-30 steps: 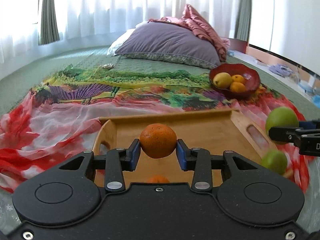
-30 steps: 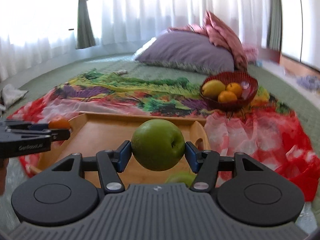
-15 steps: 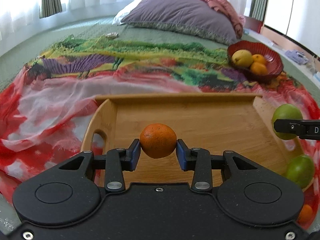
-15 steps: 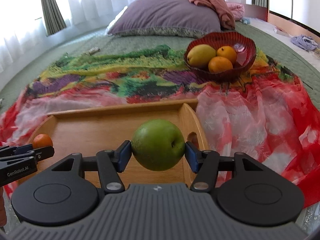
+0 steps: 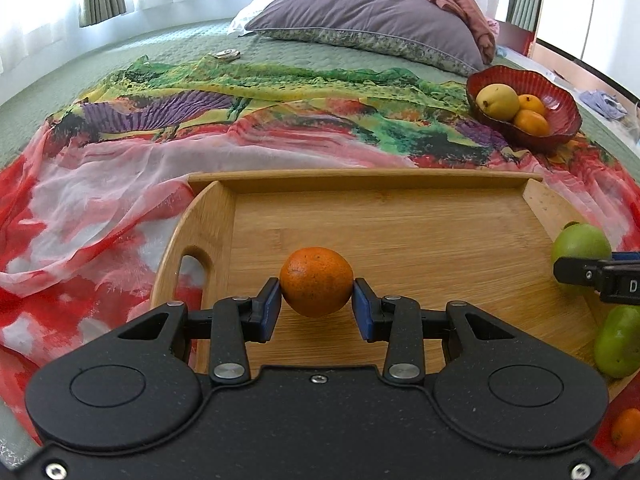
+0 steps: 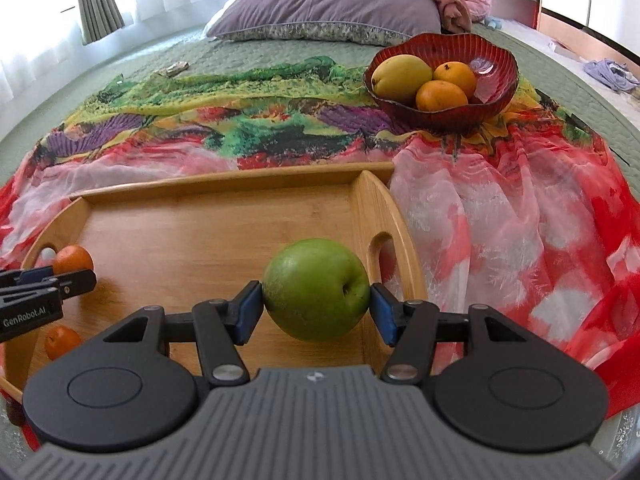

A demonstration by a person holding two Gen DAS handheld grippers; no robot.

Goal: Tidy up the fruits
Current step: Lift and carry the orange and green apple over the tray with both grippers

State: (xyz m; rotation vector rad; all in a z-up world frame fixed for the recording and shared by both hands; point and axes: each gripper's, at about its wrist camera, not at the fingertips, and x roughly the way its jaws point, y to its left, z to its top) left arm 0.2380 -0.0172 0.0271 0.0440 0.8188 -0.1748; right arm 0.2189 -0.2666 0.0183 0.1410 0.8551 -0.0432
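Observation:
My left gripper point(image 5: 316, 304) is shut on an orange point(image 5: 316, 286) and holds it over the near left part of a wooden tray point(image 5: 400, 240). My right gripper point(image 6: 316, 308) is shut on a green apple point(image 6: 316, 288) over the tray's near right side point(image 6: 376, 216). The right gripper with its apple point(image 5: 580, 240) shows at the right edge of the left wrist view. A second green apple point(image 5: 618, 344) lies by the tray's near right corner. A loose orange point(image 6: 62, 342) lies on the tray at the left of the right wrist view.
A red bowl point(image 6: 496, 80) with a yellow fruit point(image 6: 400, 76) and two oranges stands beyond the tray to the right, on a colourful scarf point(image 5: 200, 120) spread over a green bed. A purple pillow point(image 5: 360, 16) lies at the back. Another small orange point(image 5: 628, 426) lies off the tray, near right.
Both grippers have tilted down and moved forward over the tray with their fruit still held. The tray now fills more of both views.

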